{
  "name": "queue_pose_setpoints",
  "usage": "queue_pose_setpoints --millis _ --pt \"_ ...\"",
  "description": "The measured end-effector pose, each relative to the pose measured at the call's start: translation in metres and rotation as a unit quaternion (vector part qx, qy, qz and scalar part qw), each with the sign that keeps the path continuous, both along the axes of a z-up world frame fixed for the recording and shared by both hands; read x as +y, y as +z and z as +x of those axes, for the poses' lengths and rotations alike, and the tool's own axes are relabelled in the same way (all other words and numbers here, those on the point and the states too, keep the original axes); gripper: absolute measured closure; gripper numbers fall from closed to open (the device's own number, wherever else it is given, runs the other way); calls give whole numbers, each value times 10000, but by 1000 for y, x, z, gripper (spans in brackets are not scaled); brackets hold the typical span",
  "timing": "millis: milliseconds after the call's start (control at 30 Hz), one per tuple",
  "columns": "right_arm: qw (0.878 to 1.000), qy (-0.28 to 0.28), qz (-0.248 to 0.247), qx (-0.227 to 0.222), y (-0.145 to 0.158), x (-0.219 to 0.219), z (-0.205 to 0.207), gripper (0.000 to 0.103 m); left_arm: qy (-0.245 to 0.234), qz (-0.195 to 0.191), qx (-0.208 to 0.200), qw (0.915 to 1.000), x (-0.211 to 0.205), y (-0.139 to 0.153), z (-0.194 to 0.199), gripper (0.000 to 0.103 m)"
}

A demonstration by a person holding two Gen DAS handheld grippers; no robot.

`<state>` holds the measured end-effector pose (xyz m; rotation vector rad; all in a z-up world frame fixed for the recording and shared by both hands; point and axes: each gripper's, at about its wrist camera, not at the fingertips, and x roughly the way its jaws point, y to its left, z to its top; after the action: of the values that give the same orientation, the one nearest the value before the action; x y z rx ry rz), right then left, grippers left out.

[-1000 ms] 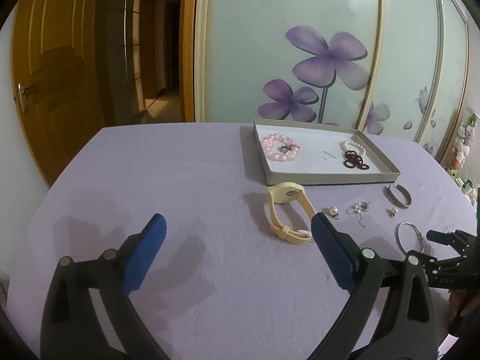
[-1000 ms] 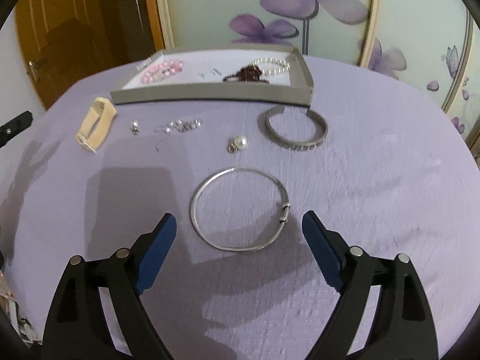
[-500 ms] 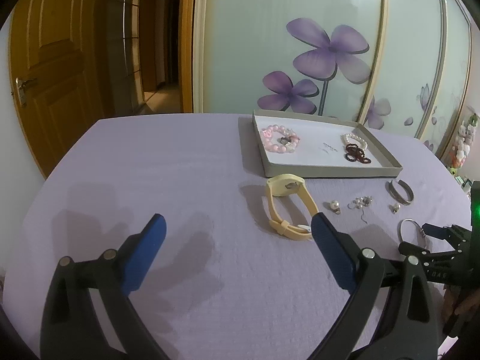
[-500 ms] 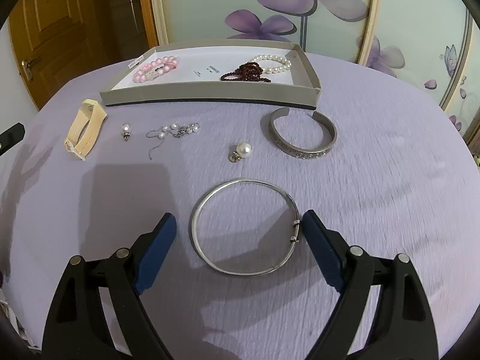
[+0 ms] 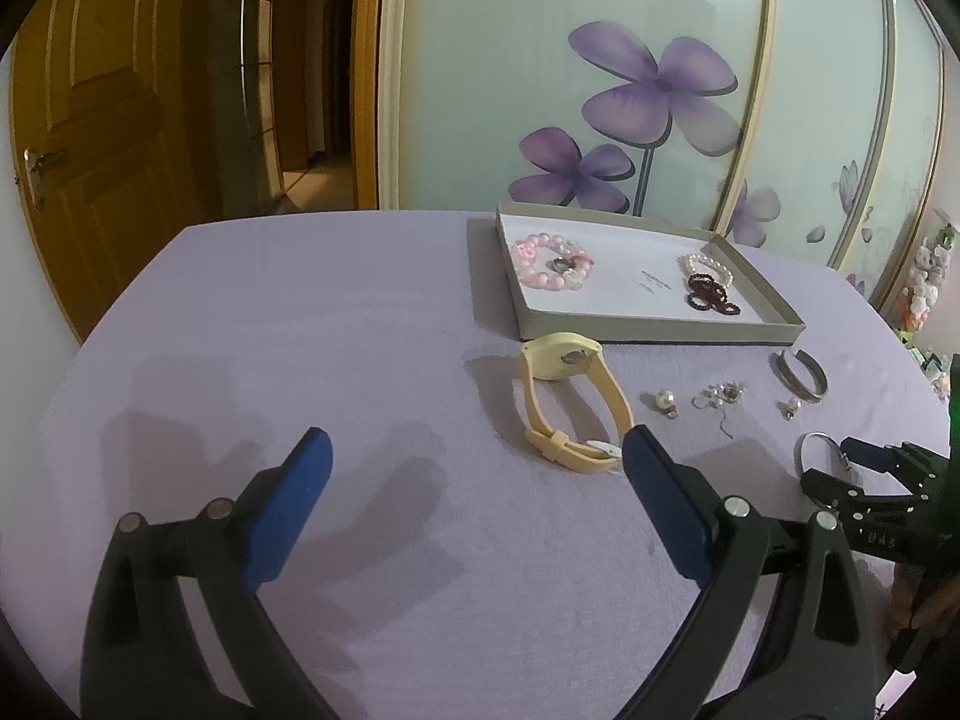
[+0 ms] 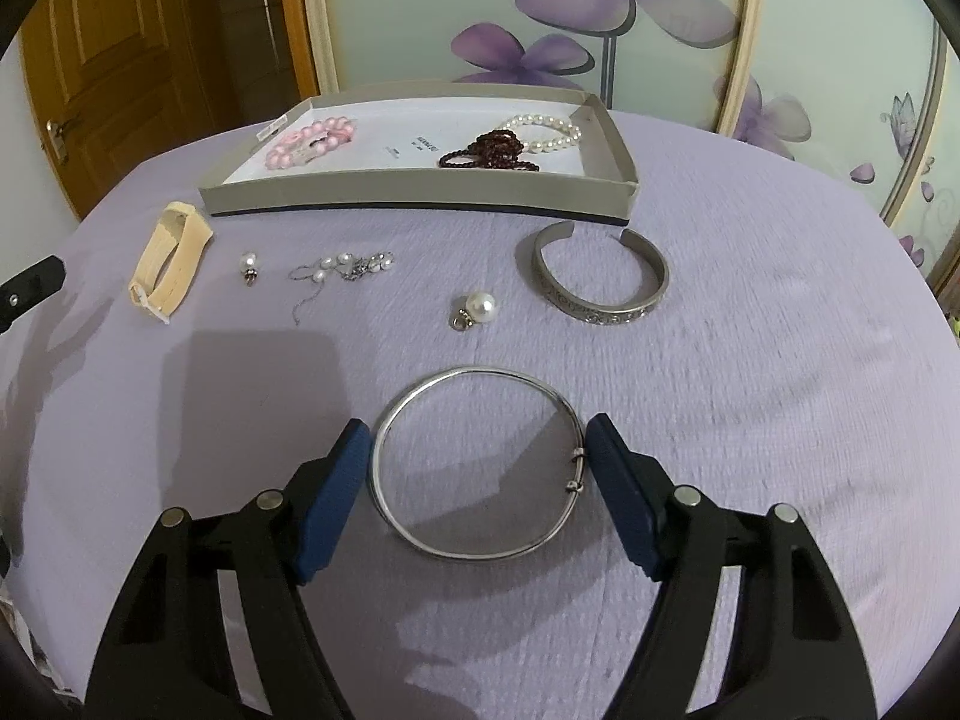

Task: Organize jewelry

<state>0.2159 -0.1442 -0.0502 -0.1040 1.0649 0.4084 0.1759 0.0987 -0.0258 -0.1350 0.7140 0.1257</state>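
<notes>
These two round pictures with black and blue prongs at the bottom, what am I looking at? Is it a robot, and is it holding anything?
No robot: a person holds one pair of tongs in each hand, and a wide-angle camera on each looks out along its fingers. One picture is from the left tongs, the other from the right tongs.

On the purple cloth stands a shallow tray with pink beads, dark red beads and pearls in it. In front lie a cream watch, small pearl pieces, an open cuff and a thin silver bangle.

The left tongs are open over bare cloth, holding nothing. The right tongs have just been closing around the bangle, which lies between the blue pads; they are close to it, but it is not gripped yet.
</notes>
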Motion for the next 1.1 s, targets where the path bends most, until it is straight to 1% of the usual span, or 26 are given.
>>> queue_pose_setpoints --millis 267,467,600,767,800,867,900,967,1000,1067,1100 --pt "9999 84 75 18 3 -5 -8 29 -138 -68 168 9997 -14 -5 15 6" --pt "9997 46 238 82 4 -11 -7 29 -226 -2 365 9991 -33 -12 39 5" --pt "9995 30 301 87 5 -16 -6 29 -155 77 512 9985 -43 -18 58 5" --pt "9993 14 355 104 6 -22 -3 29 113 202 729 9971 -48 -26 81 7" --pt "9993 10 362 103 6 -23 -3 29 158 223 755 9968 -48 -27 84 9" --pt "9992 6 379 96 6 -25 -2 29 235 182 836 9961 -46 -30 89 21" --pt "9992 5 385 93 6 -26 -1 29 256 139 864 9958 -45 -31 90 25" --pt "9992 0 402 85 6 -27 -1 29 276 13 929 9953 -42 -35 92 45" --pt "9991 2 410 83 6 -27 -1 29 228 -71 939 9953 -41 -36 92 50" --pt "9991 5 425 70 7 -28 -1 29 215 -25 900 9957 -41 -36 89 63" --pt "9990 9 437 62 8 -28 -1 29 188 10 890 9959 -41 -36 88 63"
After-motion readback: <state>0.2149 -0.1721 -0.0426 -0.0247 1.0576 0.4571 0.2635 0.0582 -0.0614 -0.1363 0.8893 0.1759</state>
